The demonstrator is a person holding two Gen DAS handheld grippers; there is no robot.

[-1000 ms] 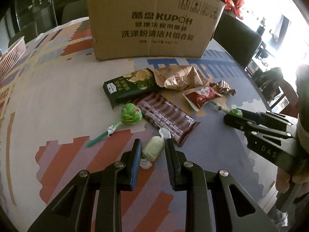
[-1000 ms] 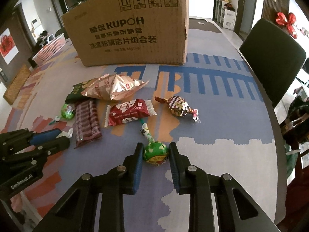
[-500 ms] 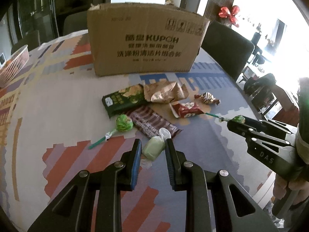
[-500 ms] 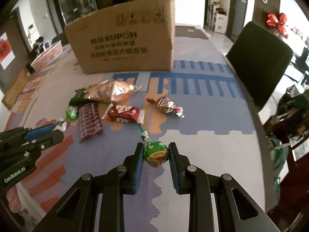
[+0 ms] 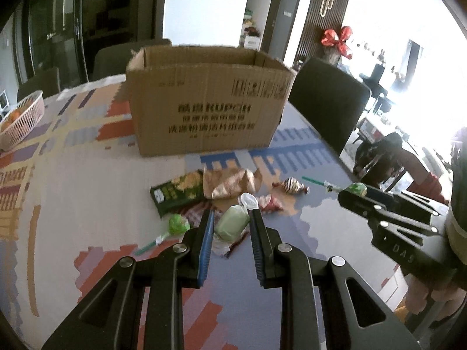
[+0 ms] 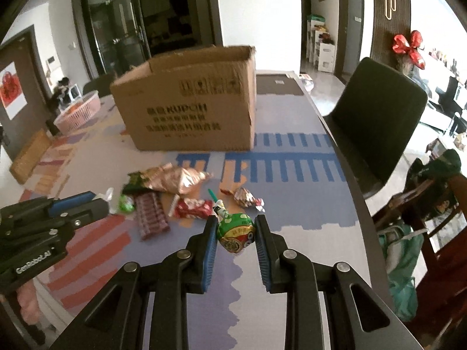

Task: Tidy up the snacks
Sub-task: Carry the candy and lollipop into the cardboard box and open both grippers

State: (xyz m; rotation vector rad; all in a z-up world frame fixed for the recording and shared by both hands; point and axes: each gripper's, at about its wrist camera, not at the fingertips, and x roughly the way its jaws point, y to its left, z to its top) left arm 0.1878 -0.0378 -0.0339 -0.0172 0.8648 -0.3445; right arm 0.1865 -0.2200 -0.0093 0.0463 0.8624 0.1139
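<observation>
Claw on the left [image 5: 230,227] grips a pale green wrapped sweet [image 5: 233,226] between its pads, lifted clear of the worktop [image 5: 87,192]. The right claw [image 6: 236,233] is clamped on the head of a green lollipop [image 6: 235,232], its stick pointing away, also off the surface.

Beyond them the worktop carries a patterned cloth of red, blue, cream and grey blocks. Loose snacks lie in a cluster: a second green lollipop [image 5: 176,224], a brown striped bar [image 6: 150,215], a red packet [image 6: 192,207], a dark green packet [image 5: 176,194], a crumpled gold bag [image 6: 172,179] and a twisted foil sweet [image 6: 243,197].

Farther back stands an open cardboard box [image 6: 189,102] with dark print on its side. A pink basket [image 6: 77,112] sits at the far left edge. A dark chair [image 6: 376,116] stands by the worktop's right side, with a red bow [image 6: 408,45] on the wall behind, and dark glass doors at the back of the room.
</observation>
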